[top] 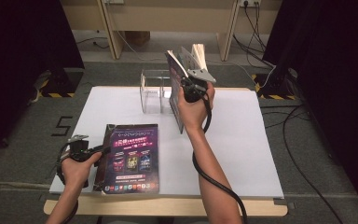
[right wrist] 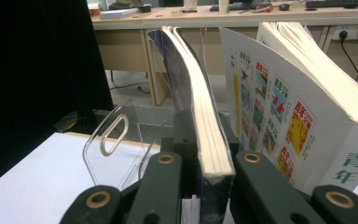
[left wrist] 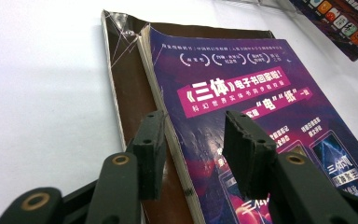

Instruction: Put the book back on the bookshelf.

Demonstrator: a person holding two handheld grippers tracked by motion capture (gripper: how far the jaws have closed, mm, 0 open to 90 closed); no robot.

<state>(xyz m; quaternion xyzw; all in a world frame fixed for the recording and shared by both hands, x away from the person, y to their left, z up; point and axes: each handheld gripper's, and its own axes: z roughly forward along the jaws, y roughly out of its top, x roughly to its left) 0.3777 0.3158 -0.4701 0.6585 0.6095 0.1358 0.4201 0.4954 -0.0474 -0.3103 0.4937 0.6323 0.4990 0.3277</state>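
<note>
Purple-covered magazine is standing upright in our right gripper, raised above the white bench beside the clear acrylic rack; we are judging it should go down vertically into a slot. Our left gripper is resting at the second magazine lying flat.

Left gripper view: our jaws are standing apart, straddling that magazine's page edge, not yet pressing.

Right gripper view: our jaws are clamped on the magazine's lower edge, the rack lying left, a thicker book right.
</note>
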